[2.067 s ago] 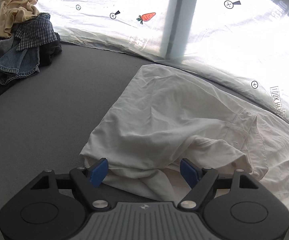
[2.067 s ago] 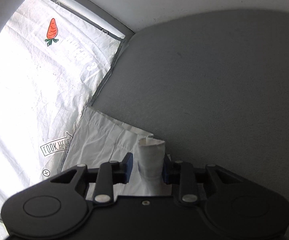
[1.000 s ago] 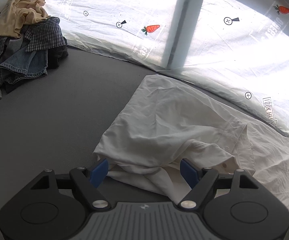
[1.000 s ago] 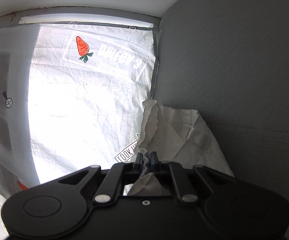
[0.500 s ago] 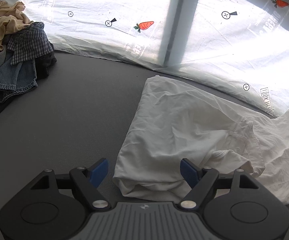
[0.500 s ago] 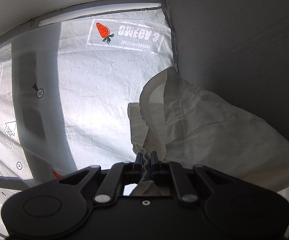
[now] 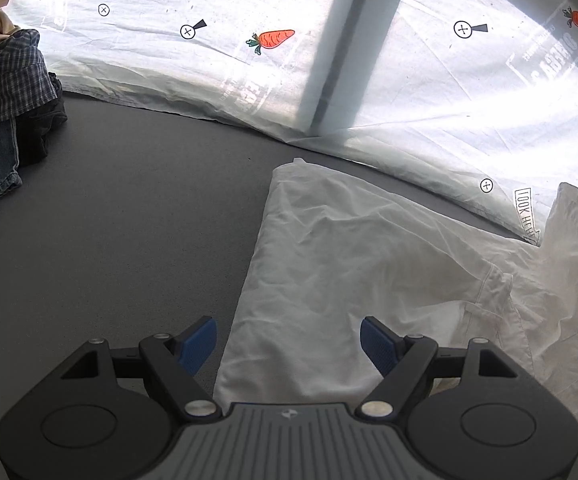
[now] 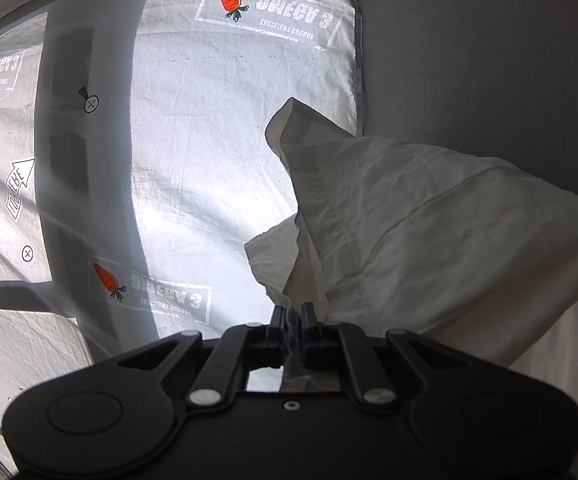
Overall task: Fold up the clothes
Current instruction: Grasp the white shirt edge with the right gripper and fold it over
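While gaping over the white shirt (image 7: 329, 264), left hand-held gripper (image 7: 289, 338); right hand-held gripper (image 8: 292, 318) pinching fabric, raised.

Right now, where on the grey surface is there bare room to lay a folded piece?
Bare grey surface lies between the clothes pile and the white shirt, bordered behind by the printed curtain. Both sides are crowded; the right tool lifts the shirt.

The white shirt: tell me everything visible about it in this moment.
The white shirt is thin, creased woven cloth with a stitched placket and seams. Most of it lies folded on the grey surface, its left edge straight. The right gripper is shut on a bunched part and holds it up, so the cloth drapes down from there. The left gripper is open, its blue pads either side of the near edge without pinching it.
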A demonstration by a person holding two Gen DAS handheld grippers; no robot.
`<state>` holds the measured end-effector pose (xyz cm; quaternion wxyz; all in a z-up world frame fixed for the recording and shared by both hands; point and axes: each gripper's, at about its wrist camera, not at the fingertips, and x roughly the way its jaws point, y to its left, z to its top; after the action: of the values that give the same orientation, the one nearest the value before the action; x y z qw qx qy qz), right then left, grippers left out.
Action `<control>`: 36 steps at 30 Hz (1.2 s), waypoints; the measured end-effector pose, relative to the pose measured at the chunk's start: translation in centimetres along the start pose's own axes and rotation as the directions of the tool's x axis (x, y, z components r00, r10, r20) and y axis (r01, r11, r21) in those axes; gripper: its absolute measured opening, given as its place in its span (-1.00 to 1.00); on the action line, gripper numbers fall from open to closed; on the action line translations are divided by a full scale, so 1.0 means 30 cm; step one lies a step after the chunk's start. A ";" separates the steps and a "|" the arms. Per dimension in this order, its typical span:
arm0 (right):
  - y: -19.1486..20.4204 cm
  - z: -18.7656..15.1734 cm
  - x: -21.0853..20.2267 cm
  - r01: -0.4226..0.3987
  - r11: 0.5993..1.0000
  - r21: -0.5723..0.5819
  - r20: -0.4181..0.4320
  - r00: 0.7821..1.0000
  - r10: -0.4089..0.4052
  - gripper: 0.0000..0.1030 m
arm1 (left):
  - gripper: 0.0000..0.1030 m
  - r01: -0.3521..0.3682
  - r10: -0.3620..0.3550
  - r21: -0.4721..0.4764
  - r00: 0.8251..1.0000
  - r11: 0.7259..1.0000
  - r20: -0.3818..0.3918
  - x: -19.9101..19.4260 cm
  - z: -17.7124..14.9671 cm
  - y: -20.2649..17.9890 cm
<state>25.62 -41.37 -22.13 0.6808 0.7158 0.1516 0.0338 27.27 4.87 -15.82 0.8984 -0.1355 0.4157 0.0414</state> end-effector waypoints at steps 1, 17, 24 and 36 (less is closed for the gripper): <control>-0.007 -0.019 0.012 0.007 1.000 0.008 -0.019 1.000 -0.007 -0.84 | 0.55 -0.005 0.005 0.004 1.000 1.000 -0.002 0.004 -0.003 0.002; 0.027 -0.313 0.201 -0.062 0.991 0.114 -0.293 0.951 0.094 -0.84 | 0.56 -0.024 0.024 0.001 0.992 1.000 -0.121 0.090 -0.044 0.083; 0.002 -0.527 0.259 -0.017 0.992 0.128 -0.443 0.894 0.072 -0.84 | 0.56 -0.014 0.017 0.025 0.993 1.000 -0.121 0.093 -0.015 0.113; -0.188 -0.772 0.309 0.266 0.964 -0.024 -0.666 0.715 -0.214 -0.27 | 0.57 -0.036 0.029 -0.067 0.994 0.997 -0.107 0.059 -0.045 0.211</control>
<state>27.58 -16.43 -27.52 0.5542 0.6557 0.4758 0.1911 26.25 10.51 -19.33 0.8691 -0.1616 0.4632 0.0633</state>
